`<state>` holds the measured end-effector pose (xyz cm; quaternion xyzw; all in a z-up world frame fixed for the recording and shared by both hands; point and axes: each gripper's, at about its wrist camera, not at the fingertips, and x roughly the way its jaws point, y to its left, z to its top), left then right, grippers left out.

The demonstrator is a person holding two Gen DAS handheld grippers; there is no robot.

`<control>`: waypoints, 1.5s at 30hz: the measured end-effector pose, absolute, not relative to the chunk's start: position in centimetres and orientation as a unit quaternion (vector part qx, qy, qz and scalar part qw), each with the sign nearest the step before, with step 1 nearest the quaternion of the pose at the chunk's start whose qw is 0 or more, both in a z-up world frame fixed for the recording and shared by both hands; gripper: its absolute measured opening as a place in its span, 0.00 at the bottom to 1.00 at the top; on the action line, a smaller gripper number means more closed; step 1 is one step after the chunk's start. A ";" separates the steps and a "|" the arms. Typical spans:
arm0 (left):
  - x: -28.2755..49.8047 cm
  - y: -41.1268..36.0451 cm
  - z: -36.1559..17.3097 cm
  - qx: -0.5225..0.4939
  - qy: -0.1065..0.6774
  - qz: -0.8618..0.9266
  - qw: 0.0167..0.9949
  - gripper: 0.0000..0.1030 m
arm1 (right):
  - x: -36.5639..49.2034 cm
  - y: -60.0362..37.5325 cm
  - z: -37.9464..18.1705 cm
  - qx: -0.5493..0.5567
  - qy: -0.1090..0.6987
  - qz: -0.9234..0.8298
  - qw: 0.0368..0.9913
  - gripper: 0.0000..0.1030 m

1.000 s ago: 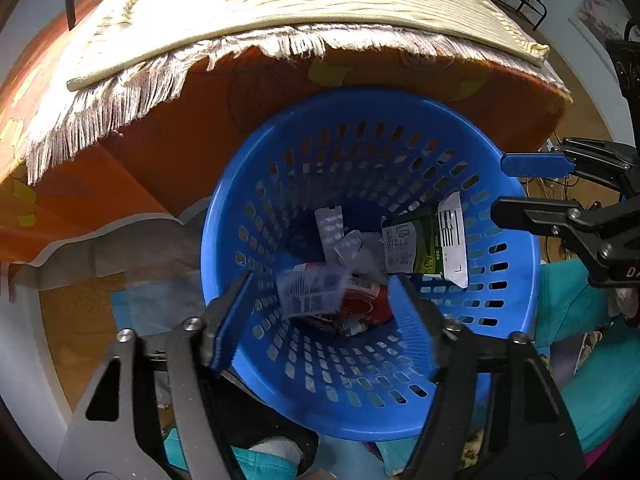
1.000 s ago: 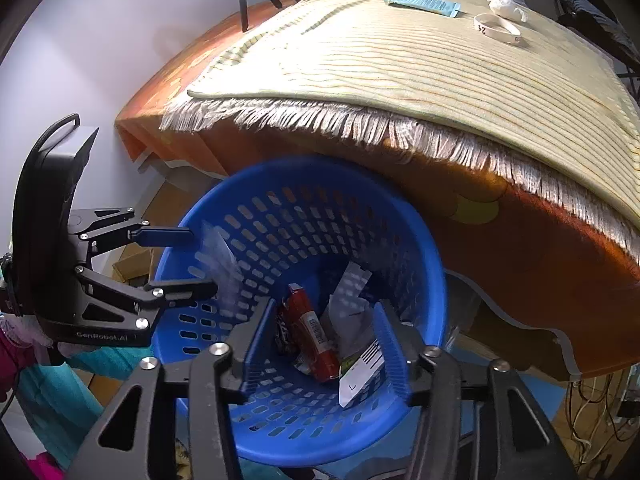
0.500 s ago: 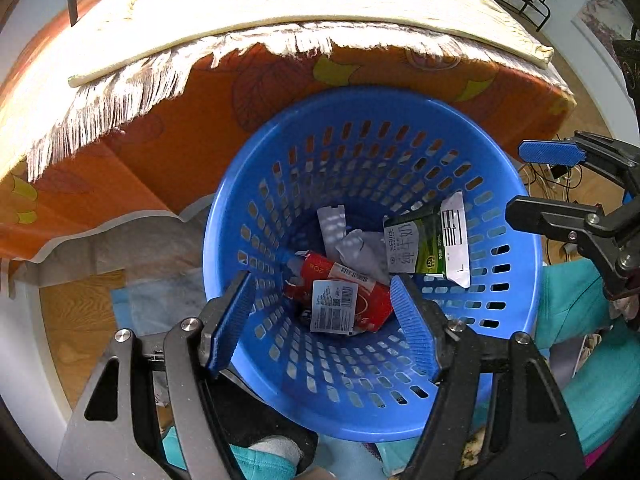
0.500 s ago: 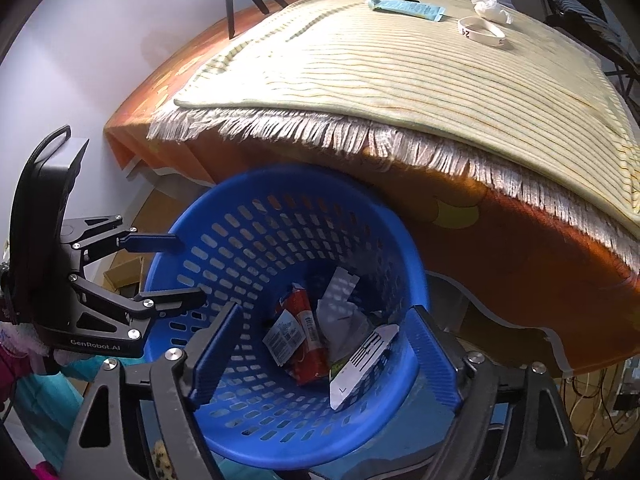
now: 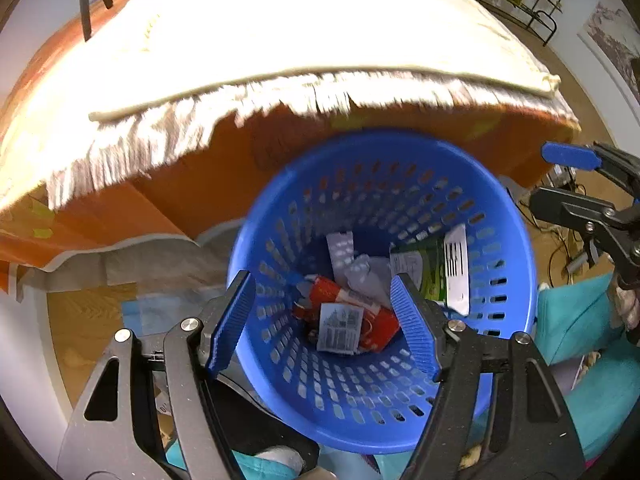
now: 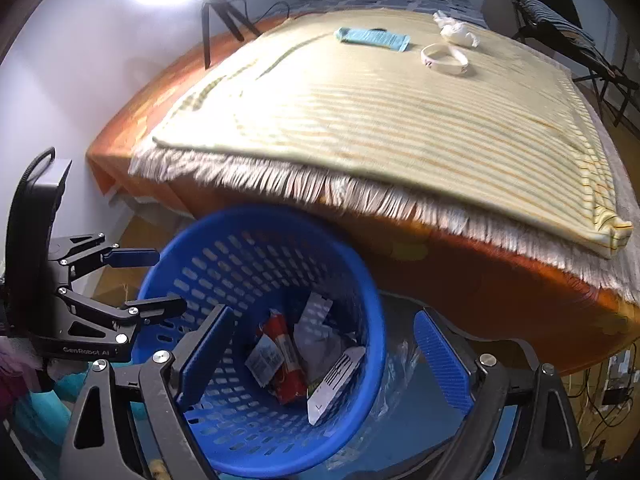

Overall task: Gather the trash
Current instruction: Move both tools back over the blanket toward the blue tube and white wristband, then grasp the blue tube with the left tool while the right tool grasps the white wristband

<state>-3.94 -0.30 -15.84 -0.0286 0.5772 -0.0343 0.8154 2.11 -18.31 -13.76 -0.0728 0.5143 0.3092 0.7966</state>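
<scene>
A blue perforated basket [image 5: 508, 220] [image 6: 368, 280] stands on the floor against the bed. It holds a red wrapper [image 5: 376, 316] [image 6: 286, 364], a small printed label [image 5: 338, 328], grey foil pieces [image 5: 360, 276] and a green-and-white carton [image 5: 432, 264]. My left gripper [image 5: 324, 328] is open and empty above the basket. My right gripper [image 6: 320, 360] is open and empty over the basket's right rim. On the bed lie a blue wrapper [image 6: 372, 38], a white tape ring [image 6: 444, 60] and a crumpled white tissue [image 6: 456, 32].
The bed has an orange sheet [image 6: 460, 276] and a fringed cream striped blanket [image 6: 380, 120]. A tripod [image 6: 218, 20] stands at the far left corner. Cables [image 6: 616, 380] lie on the floor at right. Teal cloth [image 5: 576, 320] lies beside the basket.
The printed label dropped from between my left fingers into the basket. My right gripper opened wide. Both grippers rose and tilted up toward the bed.
</scene>
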 end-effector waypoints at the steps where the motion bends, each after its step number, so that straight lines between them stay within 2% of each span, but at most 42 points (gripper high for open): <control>1: -3.7 -0.2 -15.6 -0.030 0.575 -0.033 0.817 0.70 | 2.3 -18.4 -13.5 -0.068 0.513 0.309 0.798 0.90; 11: 0.3 1.1 -10.7 -0.050 0.535 -0.029 0.843 0.70 | 5.5 -19.6 -10.2 -0.044 0.486 0.287 0.824 0.91; 24: 10.0 0.6 -6.2 -0.035 0.497 -0.055 0.865 0.70 | 12.9 -20.5 -7.0 -0.033 0.488 0.245 0.837 0.92; 32: 17.1 1.2 -5.3 -0.014 0.501 -0.063 0.863 0.70 | 17.7 -20.8 -5.5 0.013 0.463 0.236 0.855 0.92; 45: 30.4 1.7 -7.3 -0.036 0.537 -0.081 0.839 0.70 | 24.4 -21.0 -6.2 0.078 0.498 0.229 0.833 0.92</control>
